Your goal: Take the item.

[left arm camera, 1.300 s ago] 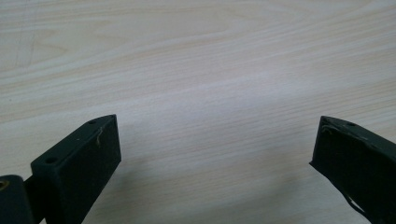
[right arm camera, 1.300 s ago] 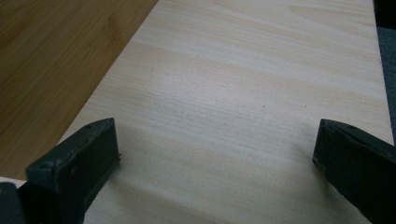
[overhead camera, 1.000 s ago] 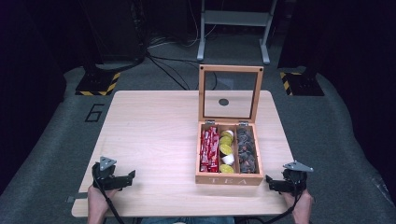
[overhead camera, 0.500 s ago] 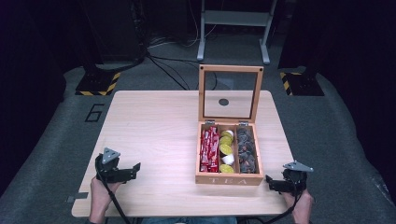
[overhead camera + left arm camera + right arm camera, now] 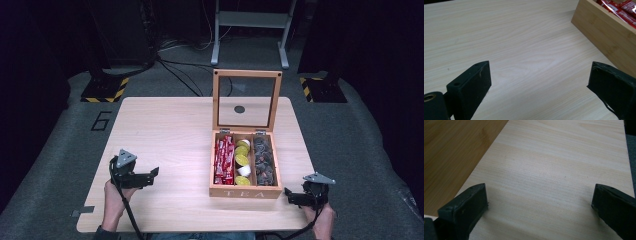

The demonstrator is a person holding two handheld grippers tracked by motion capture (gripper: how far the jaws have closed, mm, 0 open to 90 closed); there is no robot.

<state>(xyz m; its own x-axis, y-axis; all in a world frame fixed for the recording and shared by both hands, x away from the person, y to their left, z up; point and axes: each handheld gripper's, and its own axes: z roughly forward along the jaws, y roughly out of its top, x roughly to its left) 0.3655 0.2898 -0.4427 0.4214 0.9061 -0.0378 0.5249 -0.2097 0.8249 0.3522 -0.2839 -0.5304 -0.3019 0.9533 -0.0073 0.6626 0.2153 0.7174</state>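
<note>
The wooden tea box point(image 5: 245, 191) sits at the table's point(image 5: 170, 130) near right with its lid point(image 5: 246, 100) upright, holding red packets point(image 5: 224, 160) left, yellow and white pods point(image 5: 242, 161) in the middle, dark packets point(image 5: 264, 161) right. The left gripper point(image 5: 150, 175) is well to its left and the right gripper point(image 5: 290, 197) just by its near right corner. Both have jaws spread wide, holding nothing.

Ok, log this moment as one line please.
left gripper: open, empty, over table | right gripper: open, empty, beside tea box | box lid: up

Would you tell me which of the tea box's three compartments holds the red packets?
The left compartment of the tea box, on the left gripper's side; the middle holds yellow-green and white pods, the right dark packets.
</note>
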